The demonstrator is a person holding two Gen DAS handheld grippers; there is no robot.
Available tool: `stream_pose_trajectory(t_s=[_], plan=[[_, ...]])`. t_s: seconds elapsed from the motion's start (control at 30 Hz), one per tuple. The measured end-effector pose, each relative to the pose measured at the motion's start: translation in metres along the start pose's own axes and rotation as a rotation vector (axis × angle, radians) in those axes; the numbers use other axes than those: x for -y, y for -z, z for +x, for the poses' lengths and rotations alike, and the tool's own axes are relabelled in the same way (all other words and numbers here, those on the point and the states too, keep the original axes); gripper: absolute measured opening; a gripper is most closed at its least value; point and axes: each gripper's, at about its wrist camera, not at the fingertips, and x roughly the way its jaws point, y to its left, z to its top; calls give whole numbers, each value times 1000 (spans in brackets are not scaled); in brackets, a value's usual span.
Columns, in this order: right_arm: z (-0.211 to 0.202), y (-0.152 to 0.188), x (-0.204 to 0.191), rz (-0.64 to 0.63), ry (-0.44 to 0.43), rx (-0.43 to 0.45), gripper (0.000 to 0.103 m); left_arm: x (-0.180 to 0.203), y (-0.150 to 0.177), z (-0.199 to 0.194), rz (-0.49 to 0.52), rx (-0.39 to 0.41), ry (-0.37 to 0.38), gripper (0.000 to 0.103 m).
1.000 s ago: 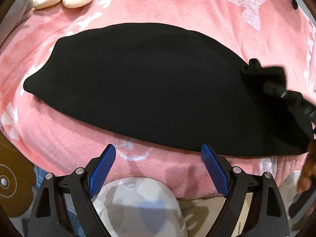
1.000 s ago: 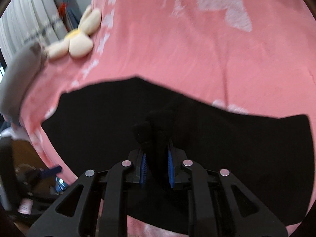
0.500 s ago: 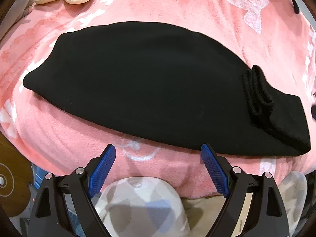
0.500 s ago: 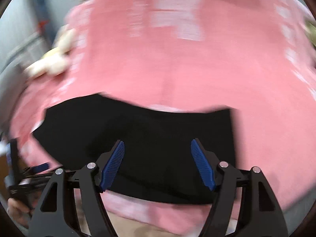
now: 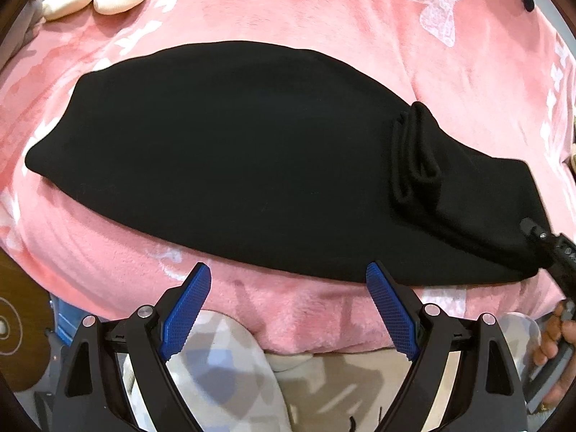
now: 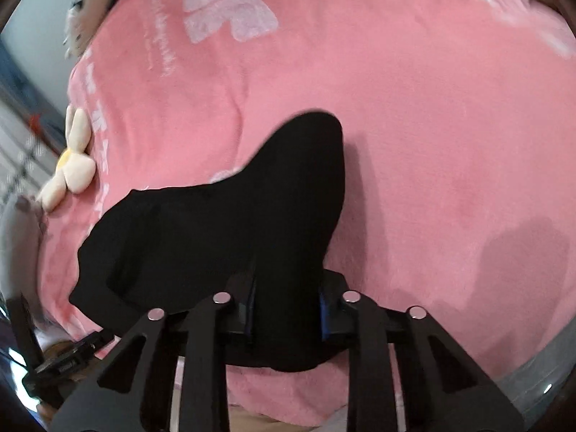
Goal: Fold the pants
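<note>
Lying across the pink blanket (image 5: 324,7) of the bed, the black pants (image 5: 234,151) spread out flat in front of me, one long dark shape running from my left to my right. Near their right end the cloth is bunched into a few raised folds (image 5: 414,158). My left gripper (image 5: 288,309) hangs just short of the near edge of the pants, its blue-padded fingers (image 5: 185,309) spread wide with nothing between them, over the hem of the blanket. My right gripper (image 6: 286,309) is pinched onto the right end of the pants; in the right wrist view the black fabric rises up from between the closed fingers in a tall lifted flap, with the rest trailing off to the left on the blanket. A cream plush toy (image 6: 68,165) rests on the blanket well beyond the pants, toward the far left.
</note>
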Motion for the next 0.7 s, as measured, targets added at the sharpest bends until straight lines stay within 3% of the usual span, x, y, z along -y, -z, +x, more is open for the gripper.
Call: stream_pose_trajectory(t_s=[0.2,0.4,0.47,0.5,0.6,0.67,0.7], plan=[[-38,-26,10,-60,9,122,19,25,-9,1,42,8,-51,86],[-49,-36,55,-36,157,155,21,37,-3,4,85,6,-70,86],[-33,-30,66,-68,195,57,31,40,-1,9,91,-3,-68,86],[-32,-26,66,-69,228,59,36,41,-1,12,93,-10,-68,86],[-63,-15,27,-219,344,210,43,46,2,15,93,-9,-67,86],[-77,-13,-5,-320,320,278,71,44,1,15,82,-7,-57,86],[-79,-11,-26,-365,271,292,73,43,0,15,75,-7,-52,86]])
